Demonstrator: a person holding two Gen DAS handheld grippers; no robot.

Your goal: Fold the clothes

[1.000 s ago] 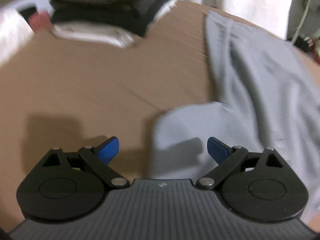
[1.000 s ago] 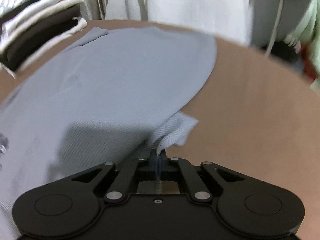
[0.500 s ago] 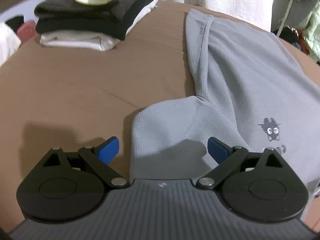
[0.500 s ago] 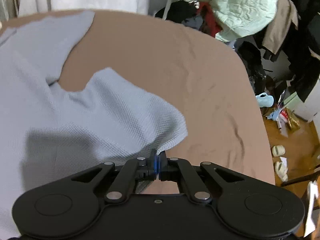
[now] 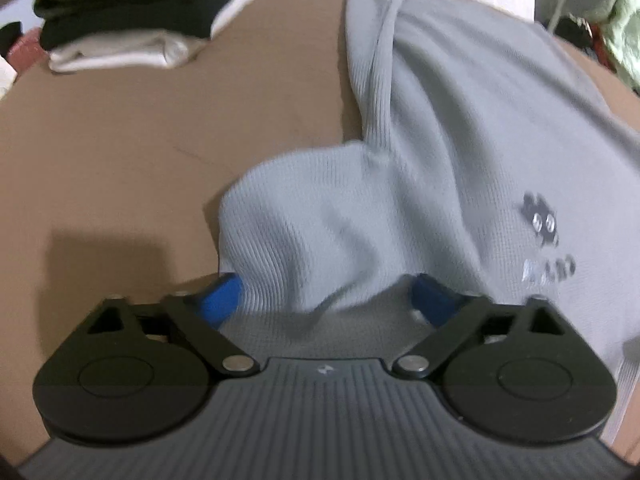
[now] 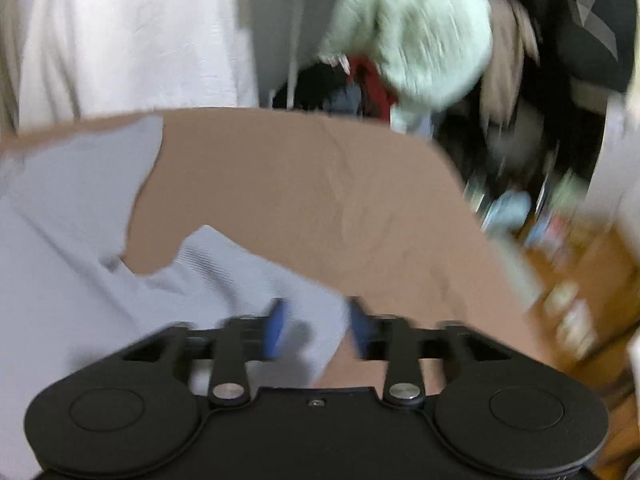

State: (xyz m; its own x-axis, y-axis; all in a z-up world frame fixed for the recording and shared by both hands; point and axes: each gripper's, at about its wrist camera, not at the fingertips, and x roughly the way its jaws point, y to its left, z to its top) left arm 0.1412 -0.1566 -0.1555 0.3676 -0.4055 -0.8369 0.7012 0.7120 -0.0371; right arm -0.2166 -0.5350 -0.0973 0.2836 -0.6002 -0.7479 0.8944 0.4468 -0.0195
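Note:
A grey waffle-knit shirt [image 5: 460, 128] with a small dark print [image 5: 540, 220] lies spread on the brown table [image 5: 120, 152]. My left gripper [image 5: 328, 300] is open, its blue fingertips [image 5: 222, 300] on either side of the shirt's left sleeve [image 5: 320, 224], whose edge bunches up between them. In the right wrist view the shirt [image 6: 48, 240] lies at the left and its right sleeve [image 6: 240, 272] reaches my right gripper [image 6: 318, 328]. That gripper is open, with the sleeve's end lying loose between the blue fingertips [image 6: 276, 328].
A stack of folded black and white clothes [image 5: 132, 16] sits at the far left of the table. Beyond the table's far edge [image 6: 304, 110] hang white fabric [image 6: 132, 32] and a pale green garment [image 6: 416, 40]. Clutter covers the floor [image 6: 568, 264] at the right.
My right gripper was shut on the right sleeve, carried it out to the right, and has now opened and let it go. My left gripper has moved forward onto the left sleeve.

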